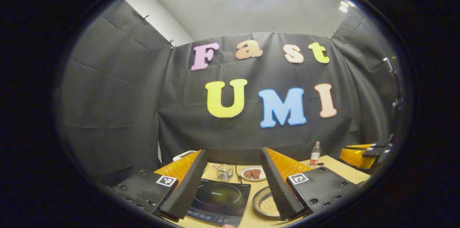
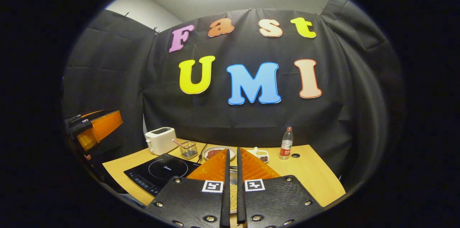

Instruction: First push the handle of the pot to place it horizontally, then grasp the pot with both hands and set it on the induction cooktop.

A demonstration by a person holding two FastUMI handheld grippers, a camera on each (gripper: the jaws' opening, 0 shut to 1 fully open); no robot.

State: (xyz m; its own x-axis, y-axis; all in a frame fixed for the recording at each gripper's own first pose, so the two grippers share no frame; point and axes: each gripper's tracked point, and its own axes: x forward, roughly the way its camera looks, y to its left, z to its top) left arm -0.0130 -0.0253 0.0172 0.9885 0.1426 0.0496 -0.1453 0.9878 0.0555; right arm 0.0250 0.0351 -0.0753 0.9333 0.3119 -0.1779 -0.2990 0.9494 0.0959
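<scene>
Shallow grey metal pot (image 1: 265, 203) holding pale yellow beans, upright on wooden table, just right of flat black glass induction cooktop (image 1: 219, 196).

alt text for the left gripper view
The left gripper hangs over a wooden table with jaws wide open, framing a black induction cooktop. A pot of pale beans sits right of the cooktop.

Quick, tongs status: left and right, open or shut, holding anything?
Left tongs: open, holding nothing, above the cooktop and pot.
Right tongs: nearly shut, only a narrow gap, nothing gripped; pot visible below through the gap.
</scene>
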